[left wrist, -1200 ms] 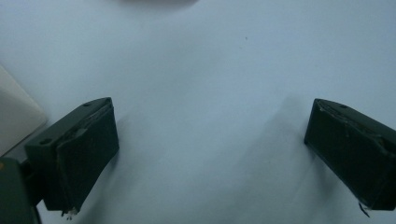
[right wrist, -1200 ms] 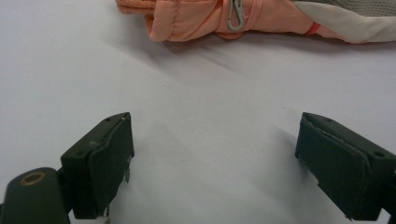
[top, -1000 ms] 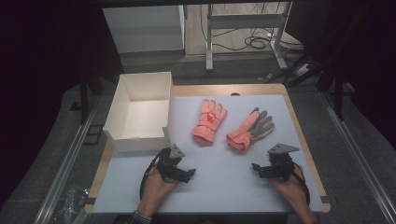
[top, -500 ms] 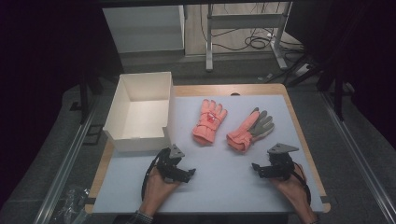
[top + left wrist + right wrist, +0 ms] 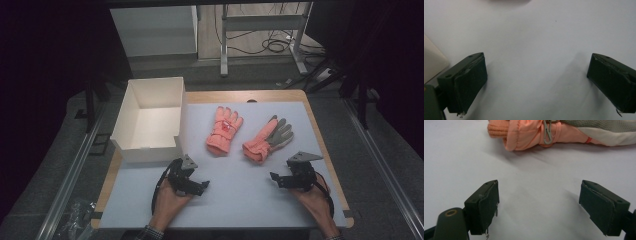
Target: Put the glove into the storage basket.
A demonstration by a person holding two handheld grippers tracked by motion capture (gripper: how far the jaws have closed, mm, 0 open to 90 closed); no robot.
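Ahead of the right gripper [image 5: 539, 207], just beyond its wide, empty jaws (they've just been closing a touch), lies the salmon-orange padded glove with grey palm [image 5: 564, 132] on the white tabletop [image 5: 474, 162]. Long axis runs across the jaw line, knit cuff toward the left jaw, fingers off past the right one. Risk: pinching only the puffy cuff edge, so fabric slips or drags. Left gripper [image 5: 536, 82] jaws wide, nothing between
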